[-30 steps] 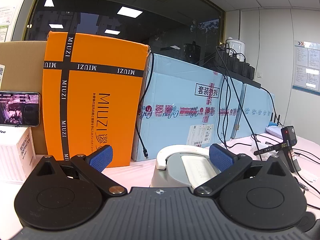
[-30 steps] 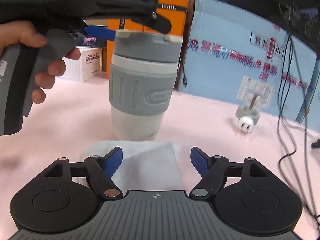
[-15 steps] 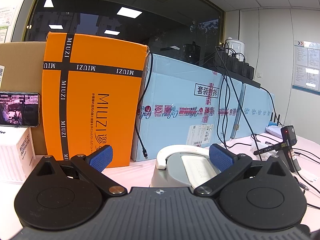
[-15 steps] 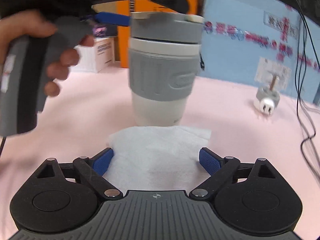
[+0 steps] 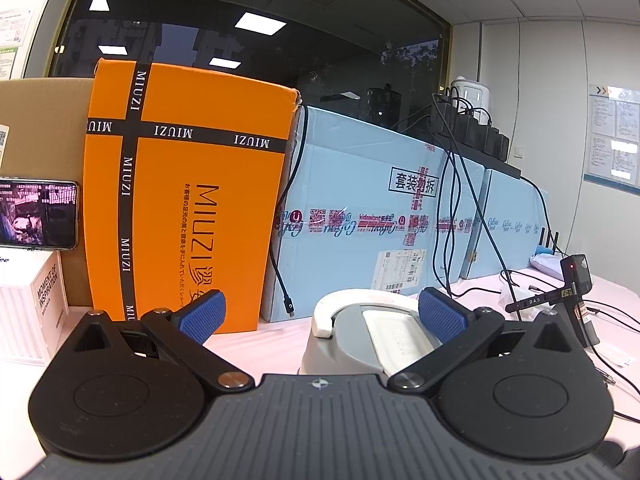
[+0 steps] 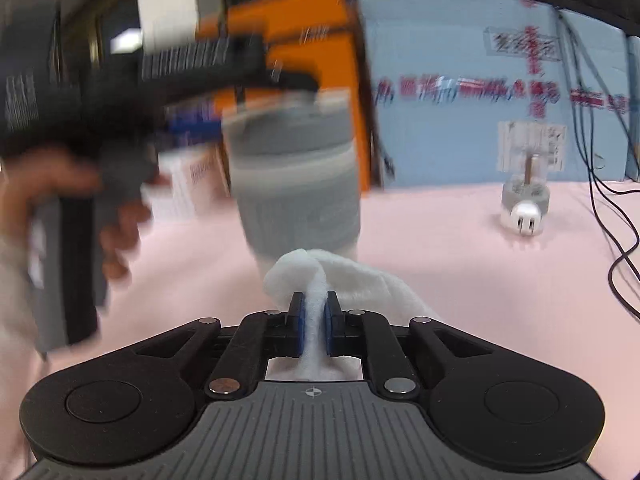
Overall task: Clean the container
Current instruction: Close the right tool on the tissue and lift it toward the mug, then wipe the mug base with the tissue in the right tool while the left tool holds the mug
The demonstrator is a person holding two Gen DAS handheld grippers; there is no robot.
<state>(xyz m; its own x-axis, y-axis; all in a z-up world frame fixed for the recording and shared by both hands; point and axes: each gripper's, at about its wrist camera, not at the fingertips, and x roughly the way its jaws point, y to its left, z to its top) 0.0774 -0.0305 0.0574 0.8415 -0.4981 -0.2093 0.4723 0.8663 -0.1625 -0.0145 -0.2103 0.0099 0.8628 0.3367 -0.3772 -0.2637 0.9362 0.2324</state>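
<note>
Pink table, right gripper clamped on white tissue beside cup.

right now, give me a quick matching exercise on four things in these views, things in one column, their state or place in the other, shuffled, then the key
Things:
1. right gripper
2. left gripper
3. white cloth
4. white plug

States or places:
A. lying on the pink table, off to the right of the cup
B. open, the cup's lid between its fingers
C. shut on the cloth
D. pinched and bunched up just in front of the cup

Pairs: 1-C, 2-B, 3-D, 4-A
</note>
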